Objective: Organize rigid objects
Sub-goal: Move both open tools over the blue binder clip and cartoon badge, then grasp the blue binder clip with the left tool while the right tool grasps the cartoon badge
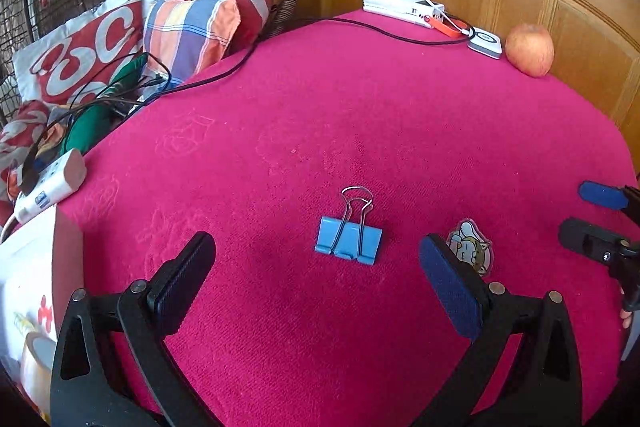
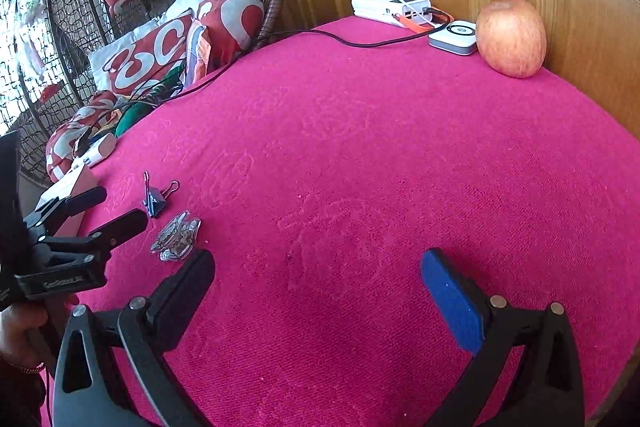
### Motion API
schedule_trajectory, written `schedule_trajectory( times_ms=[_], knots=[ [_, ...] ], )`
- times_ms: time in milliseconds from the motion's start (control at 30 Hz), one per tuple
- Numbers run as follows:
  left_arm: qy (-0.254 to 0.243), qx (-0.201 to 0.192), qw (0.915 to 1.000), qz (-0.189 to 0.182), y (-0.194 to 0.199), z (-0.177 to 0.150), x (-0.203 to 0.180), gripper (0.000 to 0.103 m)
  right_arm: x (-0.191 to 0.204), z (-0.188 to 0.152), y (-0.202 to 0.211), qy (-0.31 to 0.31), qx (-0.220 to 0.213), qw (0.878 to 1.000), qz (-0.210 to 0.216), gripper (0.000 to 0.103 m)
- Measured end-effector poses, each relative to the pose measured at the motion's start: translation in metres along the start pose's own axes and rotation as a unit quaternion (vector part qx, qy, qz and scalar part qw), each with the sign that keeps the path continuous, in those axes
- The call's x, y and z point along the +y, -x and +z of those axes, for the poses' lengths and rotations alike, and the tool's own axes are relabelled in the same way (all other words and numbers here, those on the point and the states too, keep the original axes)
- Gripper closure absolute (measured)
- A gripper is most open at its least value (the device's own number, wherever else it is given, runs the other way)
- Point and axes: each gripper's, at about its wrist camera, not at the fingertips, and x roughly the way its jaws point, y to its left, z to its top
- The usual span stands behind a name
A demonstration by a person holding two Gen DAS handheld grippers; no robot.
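Clearly the left gripper hovers with its jaws spread wide, lined up on the blue binder clip that lies flat on the pink tabletop, wire handles pointing away. Just beside it to the right lies a clear cartoon badge. The right gripper also has its jaws spread, holding nothing, over bare cloth. To take the clip well, I would come down straight, straddle the blue body rather than the springy wires, and close squarely so it does not skid. Small print on the left gripper's body in the right view is too blurred to read.
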Motion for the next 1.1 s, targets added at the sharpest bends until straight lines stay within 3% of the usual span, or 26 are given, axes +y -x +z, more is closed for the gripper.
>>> schedule_trajectory(
  times_ms=[133, 267, 367, 433, 533, 633, 733, 833, 900, 967, 1000, 1033, 1100],
  knots=[
    [-0.01, 0.021, 0.9996, -0.017, -0.015, 0.005, 0.0, 0.003, 0.005, 0.001, -0.004, 0.009, 0.004, 1.0, -0.013, 0.0],
    [-0.021, 0.018, 0.999, -0.036, -0.016, 0.007, -0.002, 0.018, 0.006, 0.002, -0.006, 0.014, 0.007, 1.0, -0.019, 0.0],
    [-0.03, 0.012, 0.9981, -0.052, -0.013, 0.006, -0.005, 0.043, 0.006, 0.001, -0.006, 0.012, 0.006, 1.0, -0.017, 0.0],
    [-0.029, 0.009, 0.9981, -0.053, -0.009, 0.004, -0.008, 0.071, 0.004, 0.001, -0.004, 0.006, 0.003, 1.0, -0.009, 0.0],
    [-0.01, 0.008, 0.999, -0.043, -0.003, -0.001, -0.005, 0.071, 0.005, 0.004, -0.005, 0.018, 0.005, 0.999, 0.039, 0.0],
    [0.037, 0.002, 0.9984, -0.043, 0.009, -0.012, 0.007, 0.071, 0.032, 0.008, -0.006, 0.116, 0.006, 0.989, 0.096, 0.0],
    [0.08, -0.016, 0.9958, -0.04, 0.031, -0.024, 0.017, 0.071, 0.068, 0.008, -0.014, 0.223, 0.008, 0.969, 0.102, 0.0],
    [0.107, -0.037, 0.9925, -0.047, 0.057, -0.034, 0.023, 0.071, 0.091, 0.015, -0.031, 0.265, 0.023, 0.958, 0.108, 0.001],
    [0.115, -0.049, 0.991, -0.047, 0.073, -0.04, 0.025, 0.071, 0.099, 0.019, -0.044, 0.272, 0.043, 0.954, 0.12, 0.011],
    [0.12, -0.057, 0.99, -0.047, 0.084, -0.044, 0.027, 0.071, 0.105, 0.019, -0.053, 0.278, 0.06, 0.95, 0.127, 0.03],
    [0.121, -0.059, 0.9898, -0.046, 0.089, -0.045, 0.028, 0.071, 0.107, 0.017, -0.057, 0.283, 0.065, 0.949, 0.123, 0.032],
    [0.123, -0.061, 0.9895, -0.045, 0.092, -0.046, 0.028, 0.071, 0.109, 0.014, -0.057, 0.293, 0.057, 0.947, 0.116, 0.033],
    [0.127, -0.065, 0.9887, -0.045, 0.097, -0.048, 0.029, 0.071, 0.111, 0.009, -0.051, 0.299, 0.051, 0.947, 0.106, 0.049]
  ],
)
